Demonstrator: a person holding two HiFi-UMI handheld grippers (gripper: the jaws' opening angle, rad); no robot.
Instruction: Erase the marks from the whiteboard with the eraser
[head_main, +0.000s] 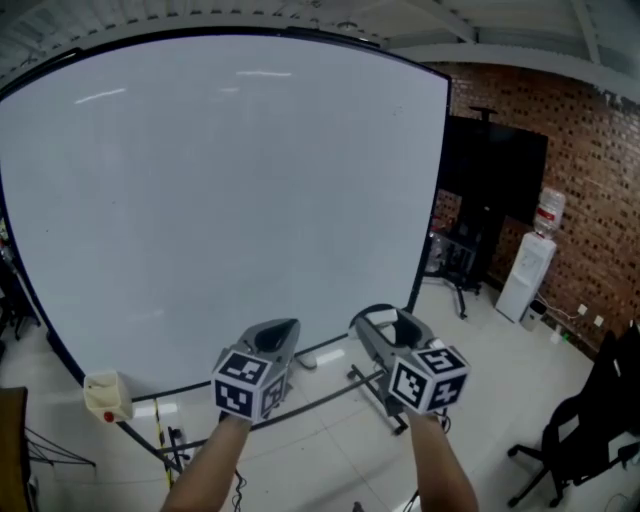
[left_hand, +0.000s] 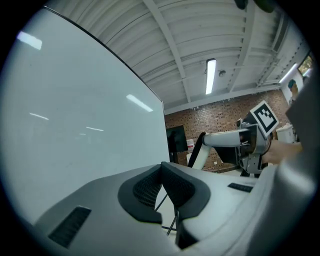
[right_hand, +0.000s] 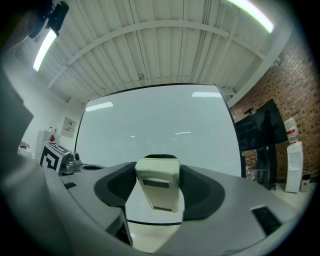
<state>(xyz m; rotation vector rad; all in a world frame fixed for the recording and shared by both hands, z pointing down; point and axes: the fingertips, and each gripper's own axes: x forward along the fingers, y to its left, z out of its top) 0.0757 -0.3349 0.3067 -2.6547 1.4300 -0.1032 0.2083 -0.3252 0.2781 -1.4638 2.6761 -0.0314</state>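
Observation:
The large whiteboard (head_main: 220, 190) fills the head view, and I see no marks on its surface. My right gripper (right_hand: 159, 176) is shut on a cream eraser (right_hand: 157, 189), which stands upright between the jaws and faces the whiteboard (right_hand: 160, 125). In the head view the right gripper (head_main: 385, 325) hovers low, in front of the board's bottom right part. My left gripper (head_main: 278, 335) is beside it on the left. Its jaws (left_hand: 162, 182) are shut with nothing between them, next to the whiteboard (left_hand: 75, 125).
A cream box (head_main: 108, 395) and a small white item (head_main: 320, 357) sit on the board's bottom rail. Right of the board stand a black screen on a stand (head_main: 490, 170), a water dispenser (head_main: 527, 270) and a black office chair (head_main: 590, 420). Behind them is a brick wall (head_main: 600, 160).

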